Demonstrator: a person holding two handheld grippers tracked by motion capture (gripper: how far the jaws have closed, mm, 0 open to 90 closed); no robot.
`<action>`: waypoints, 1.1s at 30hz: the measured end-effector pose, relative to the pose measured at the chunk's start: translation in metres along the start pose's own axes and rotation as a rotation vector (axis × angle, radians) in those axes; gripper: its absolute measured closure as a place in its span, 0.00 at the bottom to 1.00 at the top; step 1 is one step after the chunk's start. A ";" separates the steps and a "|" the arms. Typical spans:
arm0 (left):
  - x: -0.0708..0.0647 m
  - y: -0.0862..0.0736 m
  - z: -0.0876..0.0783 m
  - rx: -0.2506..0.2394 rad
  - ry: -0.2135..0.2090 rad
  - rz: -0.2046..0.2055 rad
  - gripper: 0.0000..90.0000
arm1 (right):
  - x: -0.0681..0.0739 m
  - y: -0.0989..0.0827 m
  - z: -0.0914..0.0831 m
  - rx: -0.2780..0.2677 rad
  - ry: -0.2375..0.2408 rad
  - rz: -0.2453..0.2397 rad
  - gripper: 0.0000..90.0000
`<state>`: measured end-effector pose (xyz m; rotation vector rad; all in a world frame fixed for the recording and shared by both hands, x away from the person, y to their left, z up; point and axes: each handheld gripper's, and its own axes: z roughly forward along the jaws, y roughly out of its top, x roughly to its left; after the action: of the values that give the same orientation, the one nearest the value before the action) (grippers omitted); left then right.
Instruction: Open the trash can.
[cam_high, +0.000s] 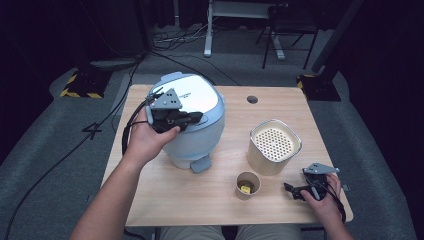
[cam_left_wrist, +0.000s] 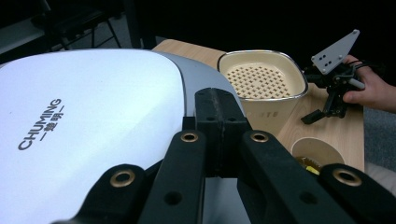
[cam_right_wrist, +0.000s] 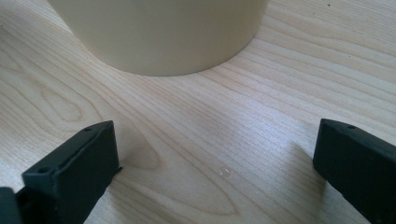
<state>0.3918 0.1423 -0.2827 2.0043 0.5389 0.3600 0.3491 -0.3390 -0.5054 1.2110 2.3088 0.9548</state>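
Left tool (cam_high: 192, 119), shut, rests on cooker lid (cam_high: 192, 95); basket (cam_high: 274, 146) nearby.

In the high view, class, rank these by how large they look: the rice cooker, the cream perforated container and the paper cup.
1. Rice cooker, clearly the largest.
2. Cream perforated container.
3. Paper cup, the smallest.

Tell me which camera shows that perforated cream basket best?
The high view: the cream basket shows whole, its holed floor and rim clear. The left gripper view shows it from the side, partly hidden by the cooker. The right gripper view catches its lower wall.
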 end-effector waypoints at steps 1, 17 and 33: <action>0.000 0.001 0.000 0.007 0.009 0.005 1.00 | 0.000 0.000 0.000 -0.001 0.000 -0.001 0.00; -0.004 0.002 0.001 0.031 0.063 0.050 1.00 | 0.000 0.000 0.000 -0.001 -0.001 0.000 0.00; -0.031 -0.010 -0.026 -0.136 -0.162 0.019 0.42 | 0.000 0.000 0.000 -0.001 -0.001 0.000 0.00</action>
<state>0.3506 0.1497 -0.2803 1.8888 0.3842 0.2368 0.3492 -0.3388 -0.5055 1.2115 2.3073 0.9545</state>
